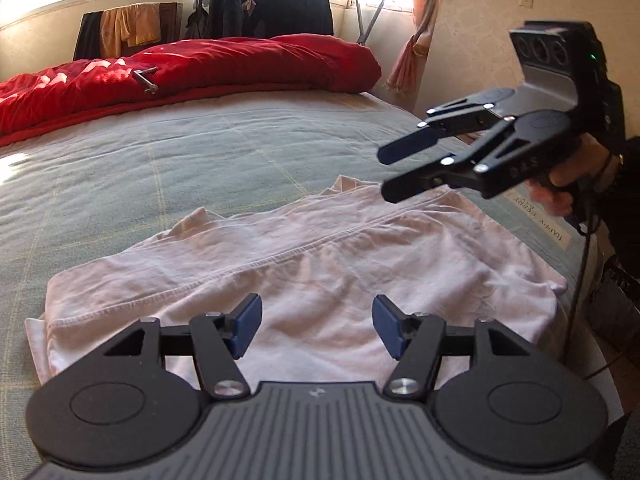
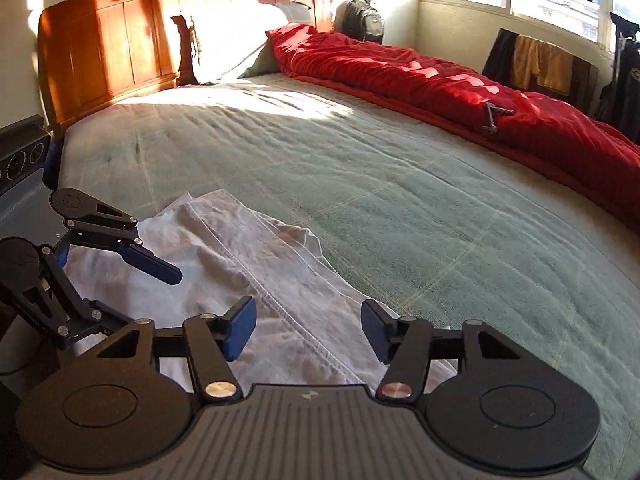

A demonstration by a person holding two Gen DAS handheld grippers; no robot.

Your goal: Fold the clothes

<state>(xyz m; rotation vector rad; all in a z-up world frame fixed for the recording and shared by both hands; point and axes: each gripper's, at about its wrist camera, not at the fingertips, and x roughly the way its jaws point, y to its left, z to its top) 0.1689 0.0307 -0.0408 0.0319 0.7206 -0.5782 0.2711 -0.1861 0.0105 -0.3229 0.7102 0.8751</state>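
A pale pink garment [image 1: 320, 264] lies folded flat on the grey-green bedspread [image 1: 180, 160], a stitched seam running across it. My left gripper [image 1: 317, 330] is open and empty, just above the garment's near edge. My right gripper [image 1: 394, 172] is open and empty, held above the garment's far right corner. In the right wrist view the garment [image 2: 248, 272] lies below my open right gripper [image 2: 308, 334]. The left gripper [image 2: 160, 292] shows open at the left, over the cloth.
A red duvet [image 1: 200, 68] is bunched along the far side of the bed, also in the right wrist view [image 2: 440, 80]. A wooden headboard [image 2: 132, 36] and pillow [image 2: 228, 44] stand at the head. A clothes rack with dark jackets [image 1: 272, 4] stands by the window.
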